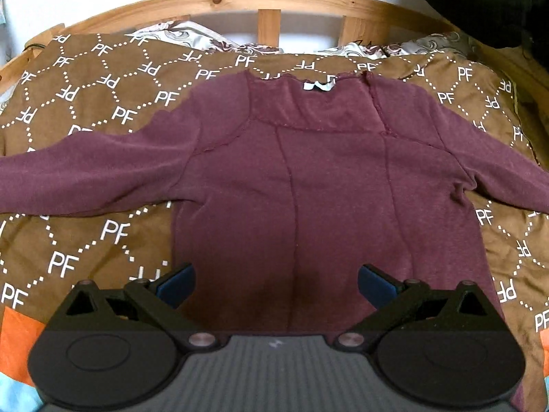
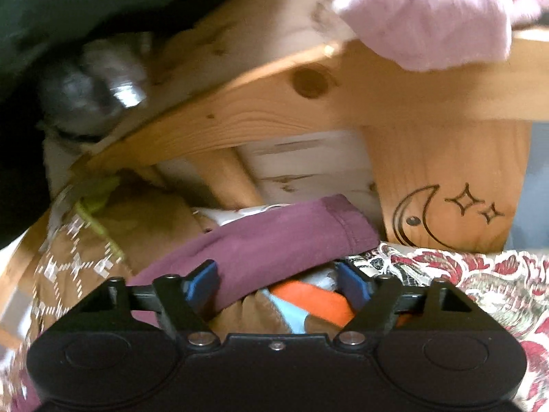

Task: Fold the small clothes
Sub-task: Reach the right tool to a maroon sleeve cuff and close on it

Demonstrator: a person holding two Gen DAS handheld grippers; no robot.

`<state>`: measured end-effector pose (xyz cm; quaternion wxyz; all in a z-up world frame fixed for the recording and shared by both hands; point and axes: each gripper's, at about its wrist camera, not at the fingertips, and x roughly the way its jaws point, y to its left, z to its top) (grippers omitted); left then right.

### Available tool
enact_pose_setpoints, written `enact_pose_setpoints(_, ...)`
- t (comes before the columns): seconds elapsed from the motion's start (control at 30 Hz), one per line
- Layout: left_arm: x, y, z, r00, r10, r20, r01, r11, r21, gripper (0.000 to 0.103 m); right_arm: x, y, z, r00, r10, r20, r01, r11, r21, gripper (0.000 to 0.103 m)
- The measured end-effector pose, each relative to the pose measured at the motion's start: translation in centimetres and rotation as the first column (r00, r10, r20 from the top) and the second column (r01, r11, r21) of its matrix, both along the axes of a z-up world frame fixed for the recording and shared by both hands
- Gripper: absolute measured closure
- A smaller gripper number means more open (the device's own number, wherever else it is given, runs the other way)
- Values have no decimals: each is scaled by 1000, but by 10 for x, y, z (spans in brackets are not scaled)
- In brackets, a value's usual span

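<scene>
One maroon long-sleeved cotton top (image 1: 291, 178) lies flat, sleeves spread, on brown patterned bedspread (image 1: 103, 103); left gripper (image 1: 276, 283) and right gripper (image 2: 276, 283) jaws both apart.

The left wrist view looks steeply down across the spread maroon shirt (image 1: 308, 178) toward the far wooden rail (image 1: 267, 0). The right wrist view sits close to that shirt's sleeve (image 2: 274, 240), the part both share.

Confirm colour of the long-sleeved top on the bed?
Maroon top; clearest in the left wrist view.
</scene>
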<state>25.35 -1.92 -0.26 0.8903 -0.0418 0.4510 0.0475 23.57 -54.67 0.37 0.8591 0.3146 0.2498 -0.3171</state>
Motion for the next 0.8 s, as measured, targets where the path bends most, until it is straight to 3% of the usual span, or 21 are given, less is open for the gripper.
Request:
enact_pose_setpoints(0.03,-1,1,2,1000,0,3,0,1000,6,0,1,-3,-3,999,-39,9,38,999,23,36)
enact_pose_setpoints(0.1,-5,2,6,1000,-5,16,5,1000,17,0,-1,-10,-7,993,-112,32,110,992,61,59)
enact_pose_setpoints(0.2,-12,3,16,999,-18,47,17,1000,22,0,-6,-16,-11,982,-176,63,170,981,94,81)
enact_pose_setpoints(0.27,-16,4,22,998,-28,64,27,999,25,0,-10,-14,-10,980,-176,97,168,982,83,89)
enact_pose_setpoints(0.37,-18,5,29,996,-35,84,33,999,27,0,-10,7,9,986,-100,136,108,992,-58,95)
enact_pose_setpoints(0.47,-18,8,35,995,-31,100,29,999,13,0,-7,34,33,984,20,176,22,973,-231,96)
enact_pose_setpoints(0.57,-20,15,39,993,-15,120,17,1000,-19,0,2,67,59,960,201,196,-116,920,-375,97)
enact_pose_setpoints(0.63,-22,21,41,991,0,131,5,999,-33,0,9,92,76,924,327,199,-209,867,-453,97)
enact_pose_setpoints(0.77,-25,37,44,986,44,158,-35,998,-54,0,17,152,101,801,573,177,-376,710,-595,97)
enact_pose_setpoints(0.8,-27,42,46,984,65,168,-56,997,-58,0,18,174,105,749,646,148,-428,642,-636,97)
